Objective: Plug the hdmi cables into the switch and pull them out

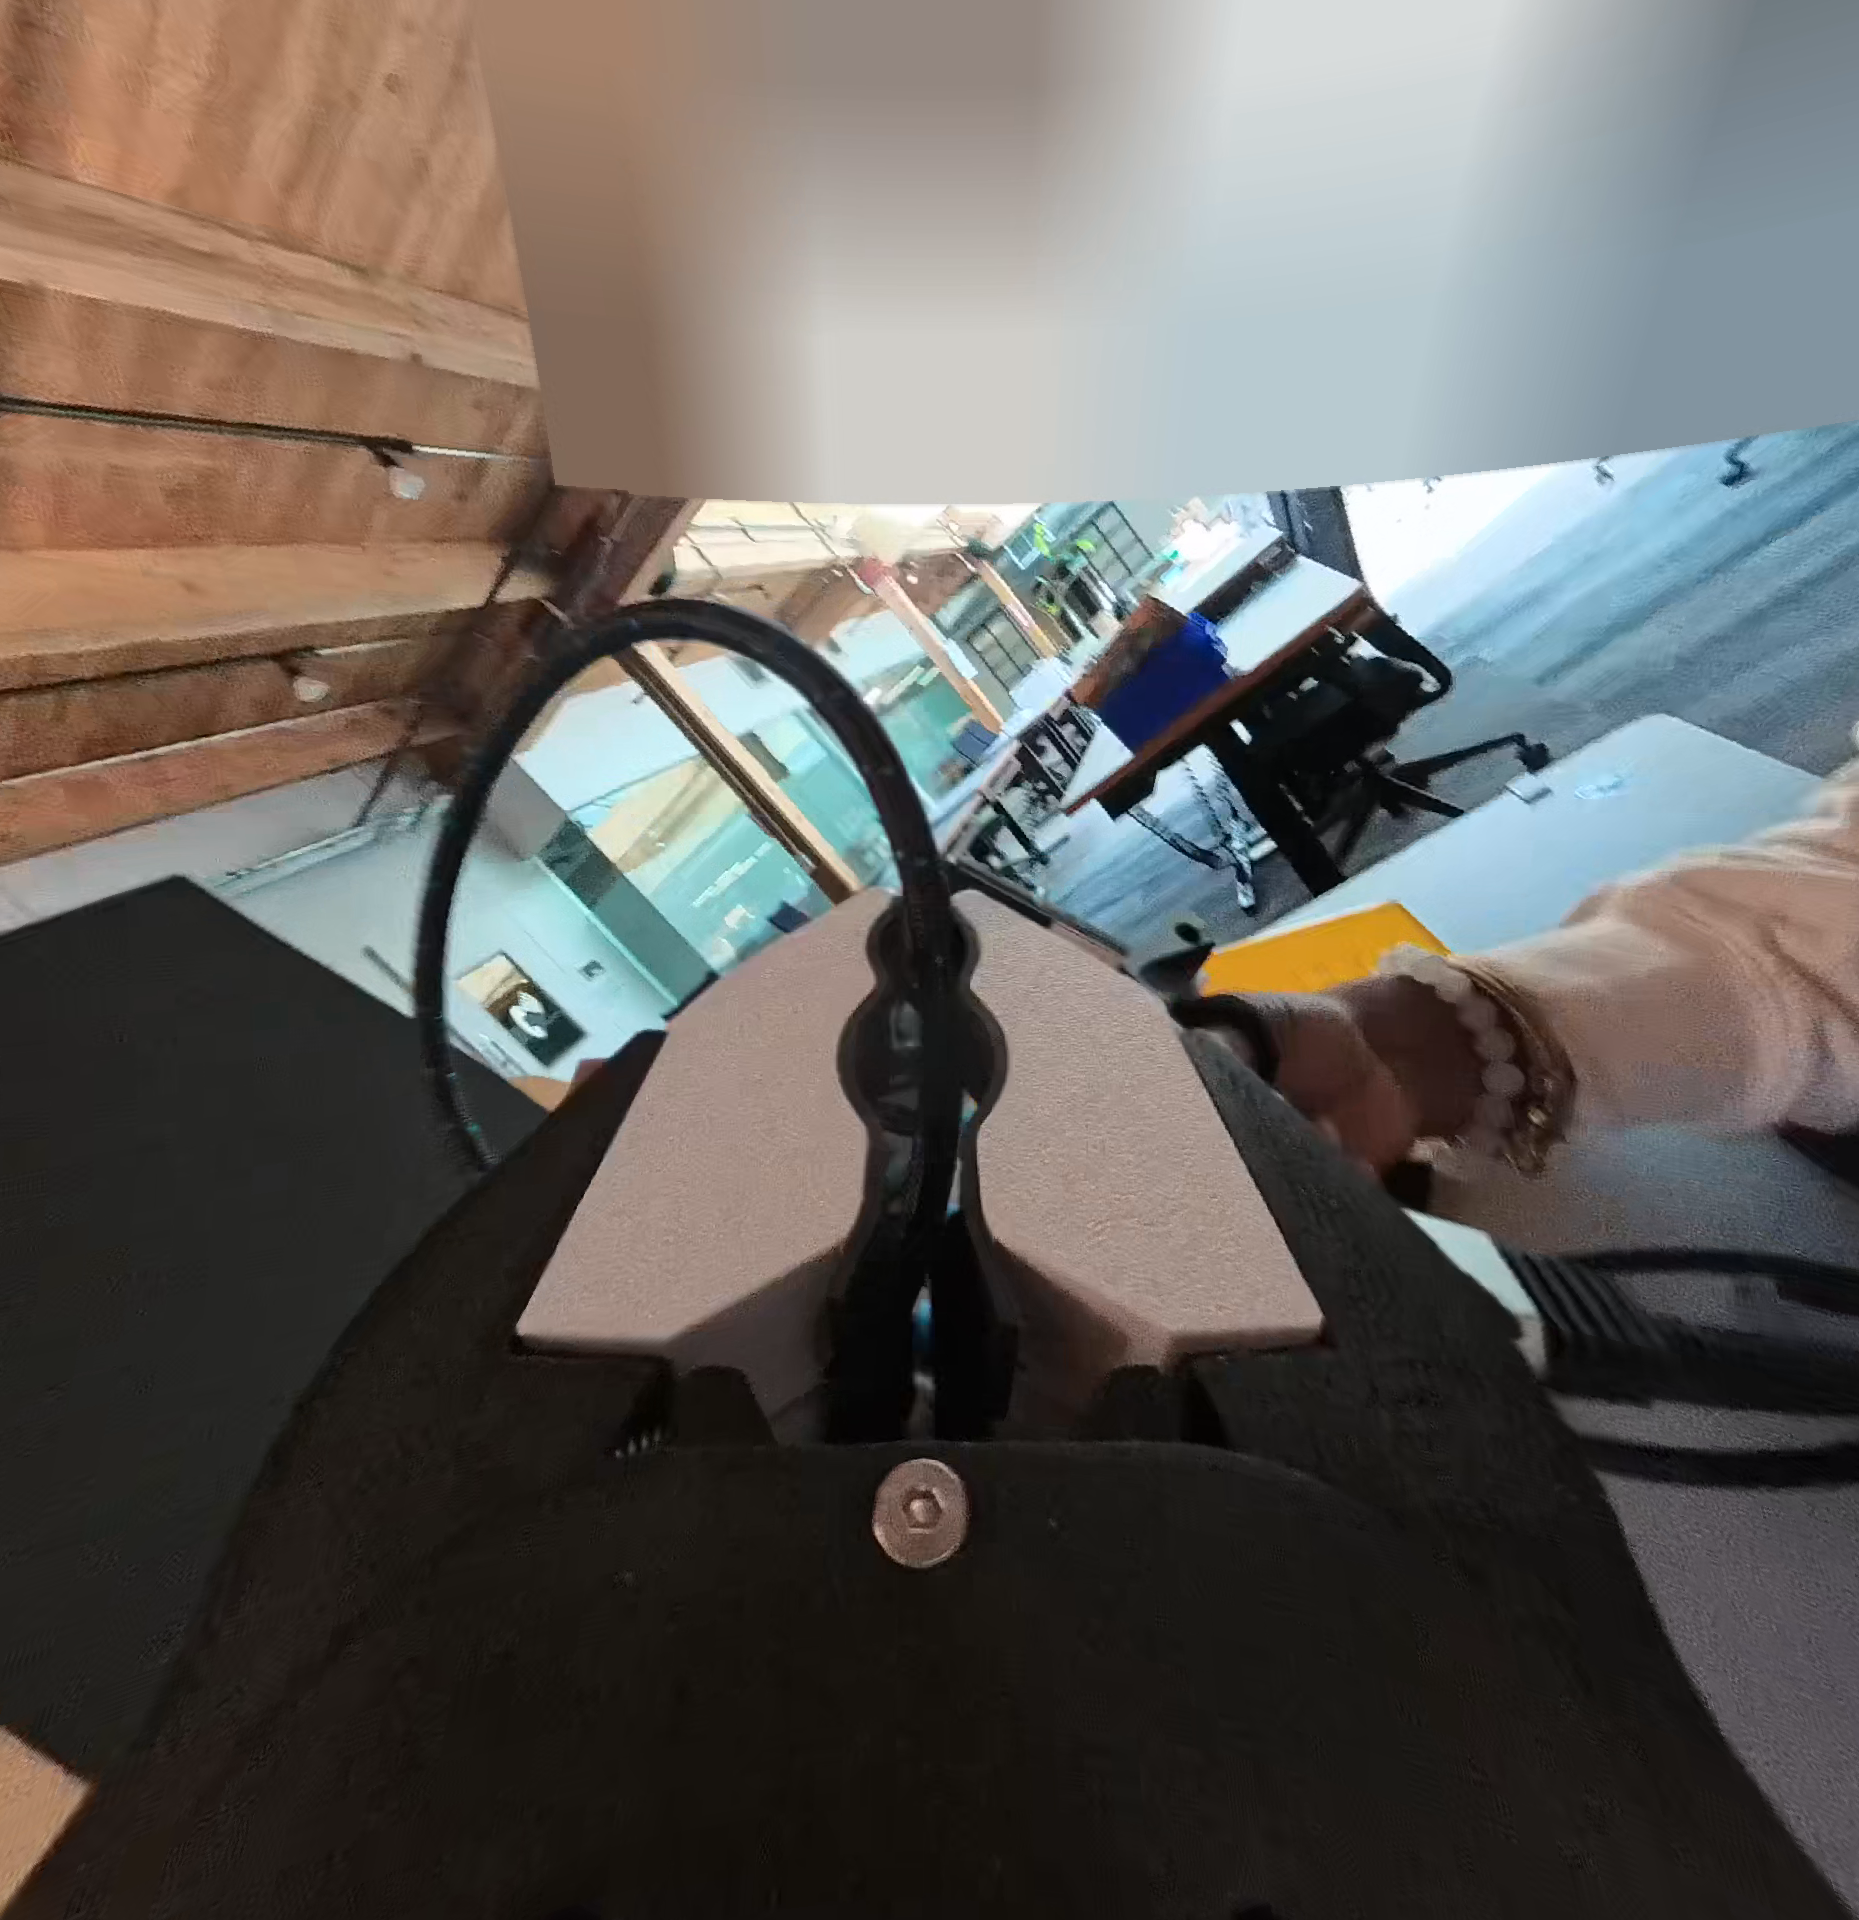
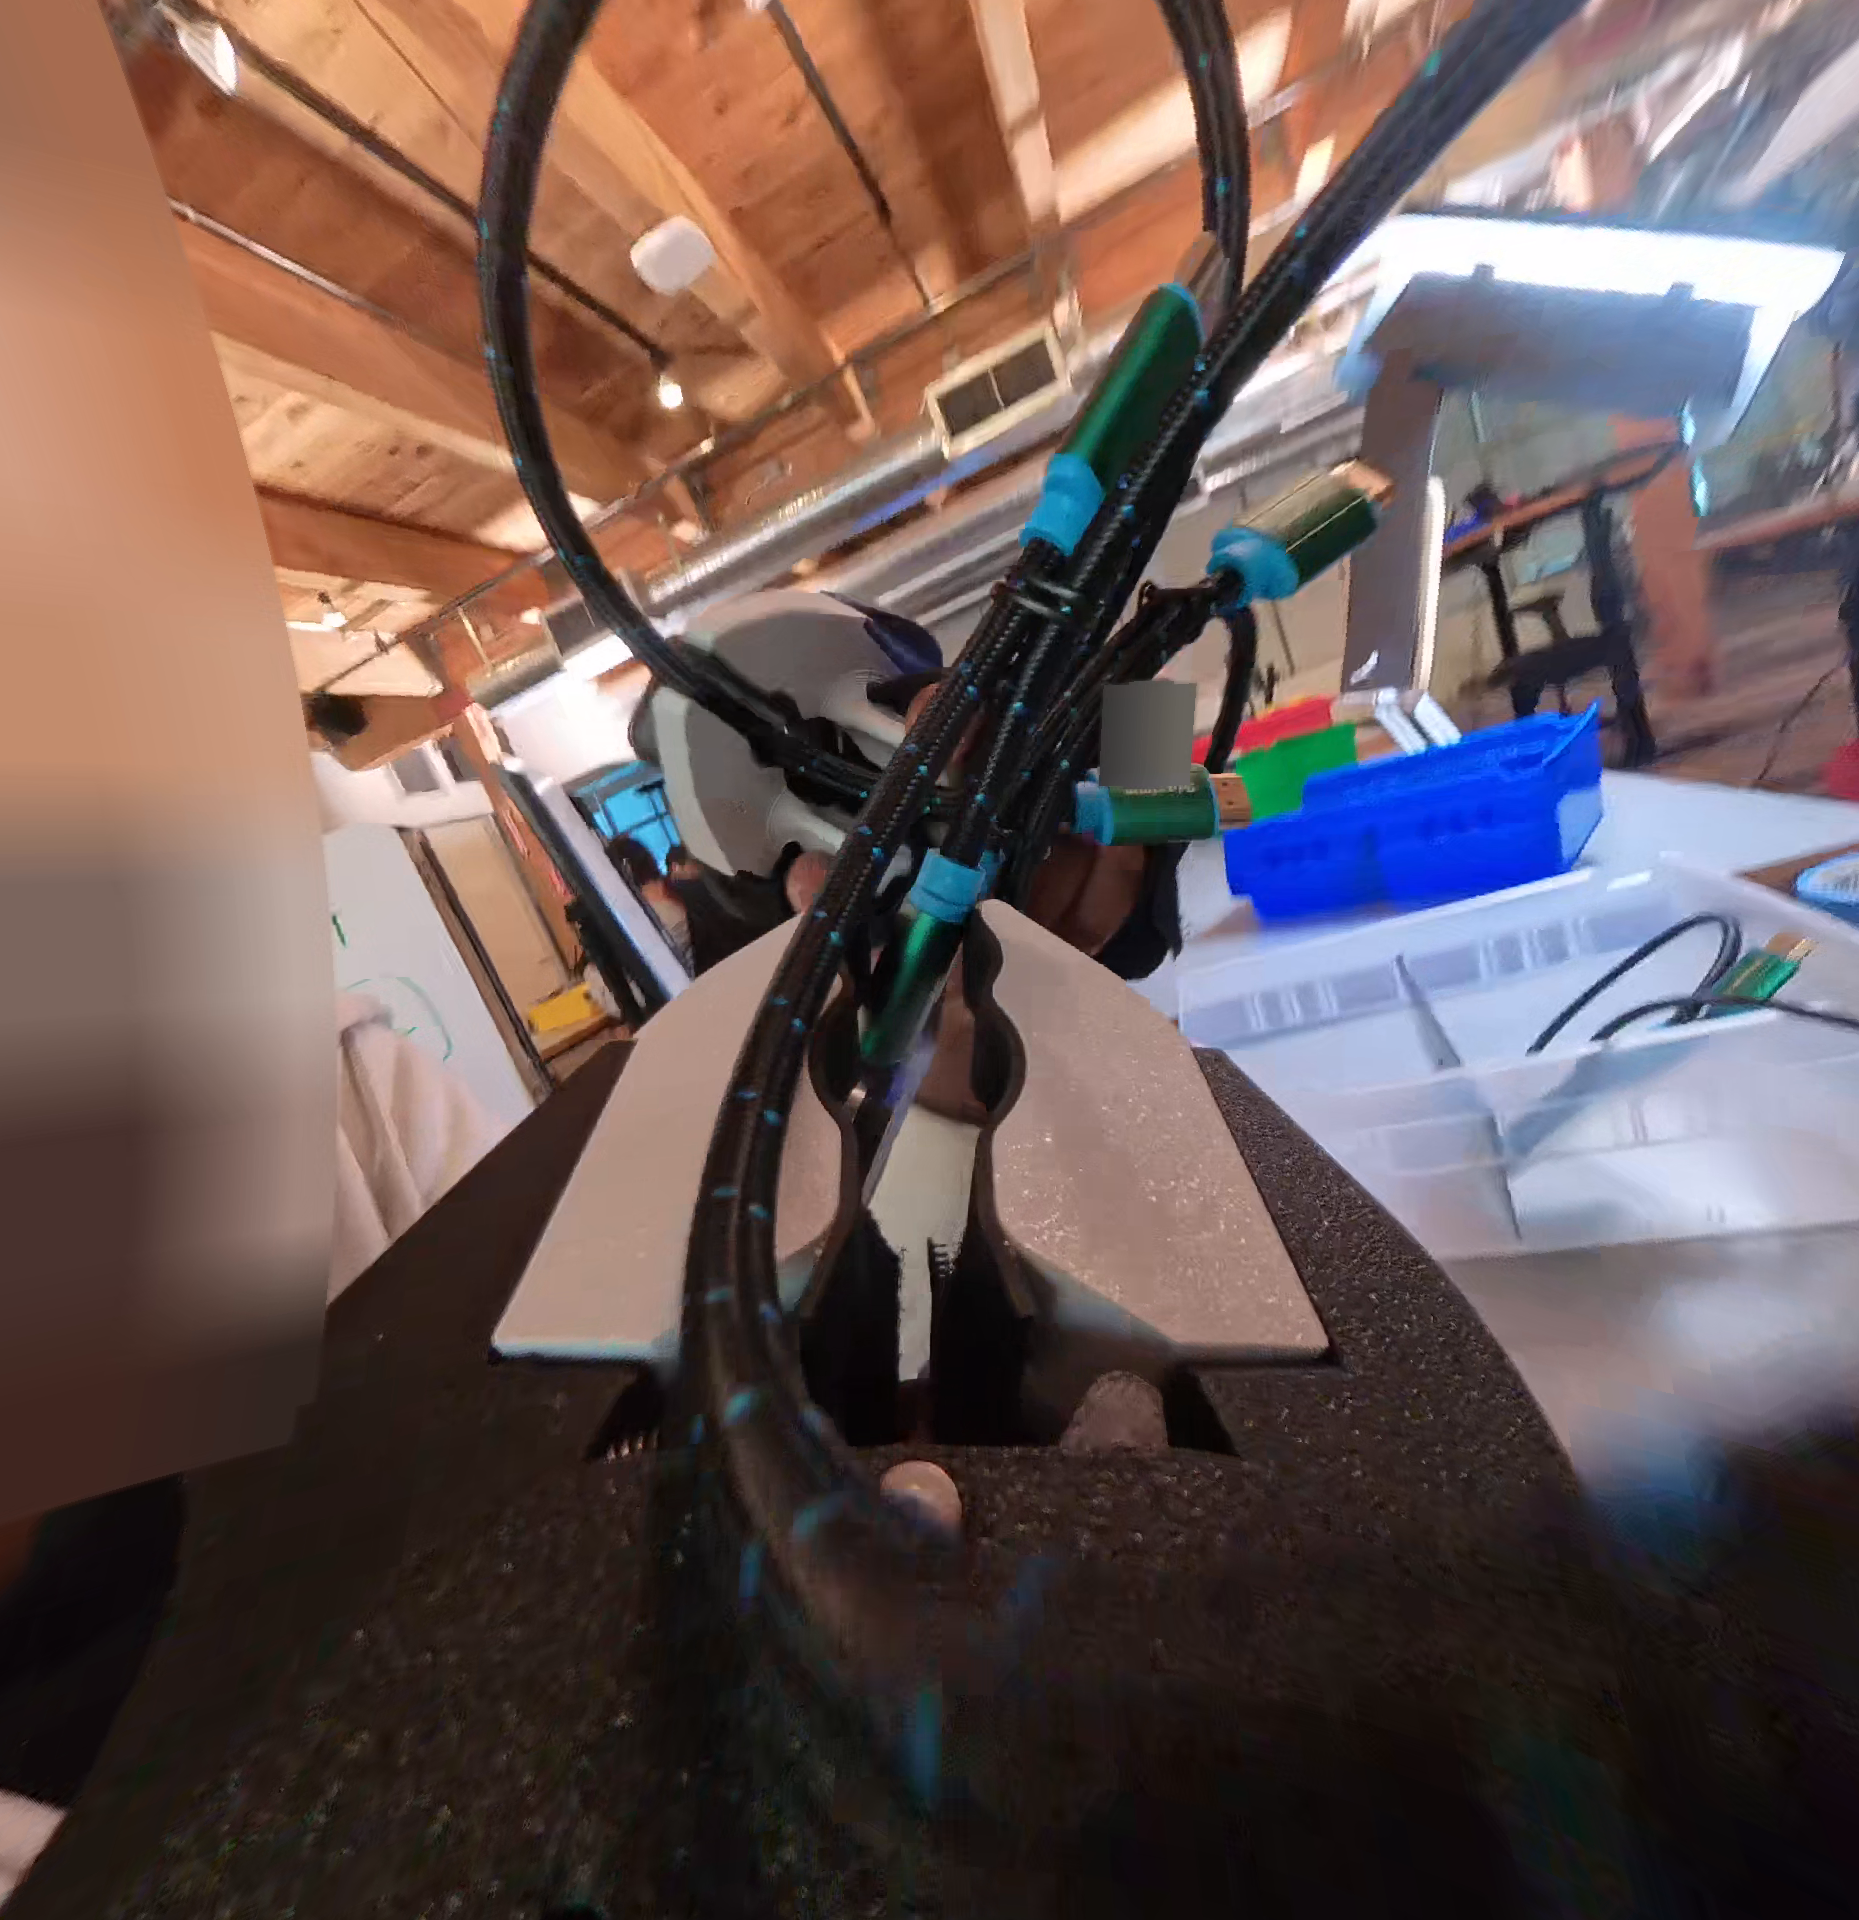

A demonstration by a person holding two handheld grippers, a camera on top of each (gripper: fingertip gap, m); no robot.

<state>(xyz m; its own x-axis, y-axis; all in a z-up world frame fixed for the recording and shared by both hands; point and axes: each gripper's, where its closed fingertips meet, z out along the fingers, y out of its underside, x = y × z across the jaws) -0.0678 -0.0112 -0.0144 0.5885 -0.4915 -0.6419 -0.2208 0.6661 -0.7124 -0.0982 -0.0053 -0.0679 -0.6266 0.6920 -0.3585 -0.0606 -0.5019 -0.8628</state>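
Note:
My left gripper [image 1: 920, 914] is shut on a black braided HDMI cable [image 1: 644, 644] that loops up and to the left from between its grey fingers. My right gripper [image 2: 930, 925] is shut on a green HDMI plug [image 2: 909, 982] with a blue collar, held up in the air. A bundle of black braided cables [image 2: 1008, 665] with several green plugs [image 2: 1122, 390] hangs in front of it, tied together. The other gripper [image 2: 759, 727] shows behind the bundle, holding the cables. The switch is not in view.
A clear plastic bin [image 2: 1424, 1039] with another cable and green plug [image 2: 1761, 977] sits at right. A blue bin [image 2: 1424, 821] stands behind it. A person's hand and sleeve [image 1: 1424, 1049] show at right, beside a yellow object [image 1: 1309, 945]. A black mat [image 1: 177, 1091] lies at left.

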